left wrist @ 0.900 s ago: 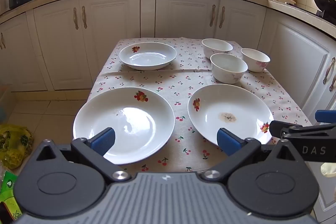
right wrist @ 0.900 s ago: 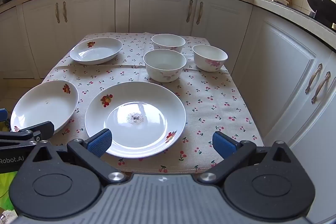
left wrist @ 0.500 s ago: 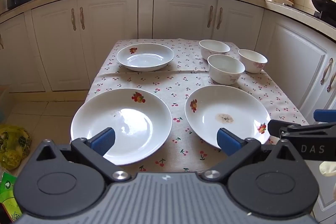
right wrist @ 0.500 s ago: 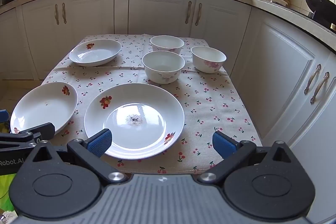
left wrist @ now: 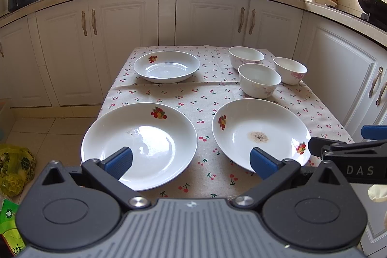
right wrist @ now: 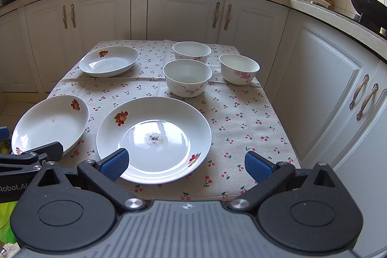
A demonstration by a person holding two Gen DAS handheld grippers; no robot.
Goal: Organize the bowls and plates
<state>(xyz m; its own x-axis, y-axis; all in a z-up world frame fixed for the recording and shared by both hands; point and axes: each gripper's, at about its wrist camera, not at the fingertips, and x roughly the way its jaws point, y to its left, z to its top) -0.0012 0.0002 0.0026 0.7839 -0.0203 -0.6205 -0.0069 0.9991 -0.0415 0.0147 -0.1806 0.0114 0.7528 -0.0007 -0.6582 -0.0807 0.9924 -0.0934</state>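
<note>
Two hand-held grippers hover at the near edge of a small kitchen table spread with a cherry-print tablecloth (left wrist: 191, 98), both with jaws spread wide and holding nothing. The left gripper (left wrist: 191, 162) faces the gap between two large white plates: the left plate (left wrist: 139, 144), which reaches the cloth's near left corner, and the right plate (left wrist: 261, 132), which carries a small brownish stain at its centre and lies just beside it, not touching. The right gripper (right wrist: 186, 163) hangs over the near rim of the stained plate, its left blue pad in front of the plate and its right pad over bare cloth near the near right corner.

Toward the far left corner sits a smaller deep plate (left wrist: 167, 66) with a fruit motif on its rim, well apart from the two large ones. Three white bowls stand upright in a close cluster toward the far right corner: the far bowl (right wrist: 191, 52), the middle bowl (right wrist: 187, 77) nearest the stained plate, and the right bowl (right wrist: 239, 69) with pink flowers, close to the right edge. White cabinets (right wrist: 183, 9) stand behind the table.
</note>
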